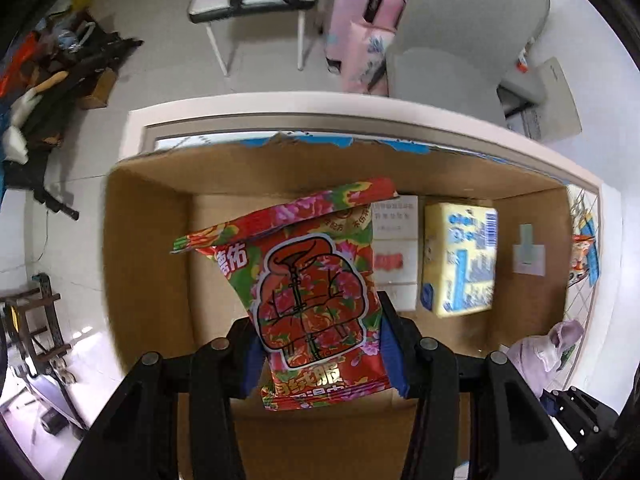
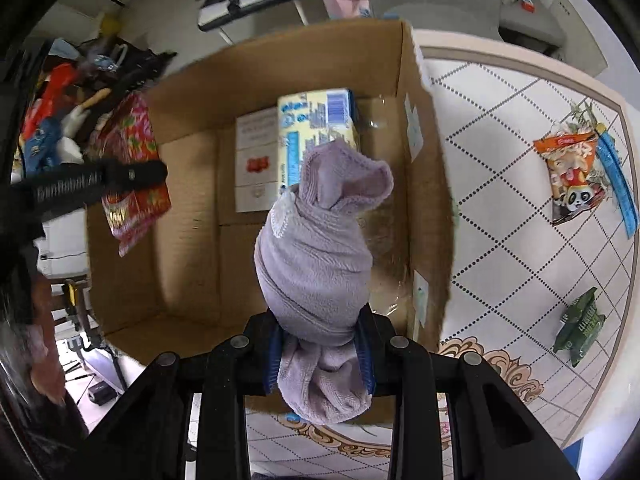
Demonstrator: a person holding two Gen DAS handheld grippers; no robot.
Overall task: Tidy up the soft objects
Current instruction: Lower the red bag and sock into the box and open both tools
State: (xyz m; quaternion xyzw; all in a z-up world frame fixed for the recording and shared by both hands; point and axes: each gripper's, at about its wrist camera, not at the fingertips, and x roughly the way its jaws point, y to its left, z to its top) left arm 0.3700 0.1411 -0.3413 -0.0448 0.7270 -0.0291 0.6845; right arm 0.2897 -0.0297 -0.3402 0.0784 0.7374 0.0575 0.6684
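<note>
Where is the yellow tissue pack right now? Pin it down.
The yellow plastic tissue pack lies on the floor of the open brown cardboard box, against the far wall, right of a white printed label.

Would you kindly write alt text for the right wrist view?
The right gripper clamps a rolled lilac towel above an open cardboard box holding a yellow pack. A red floral packet hangs over the box's left side.

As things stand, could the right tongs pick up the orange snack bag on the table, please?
Probably not yet: the right tongs are shut on the rolled lilac towel over the cardboard box. The orange snack bag lies uncovered.
</note>
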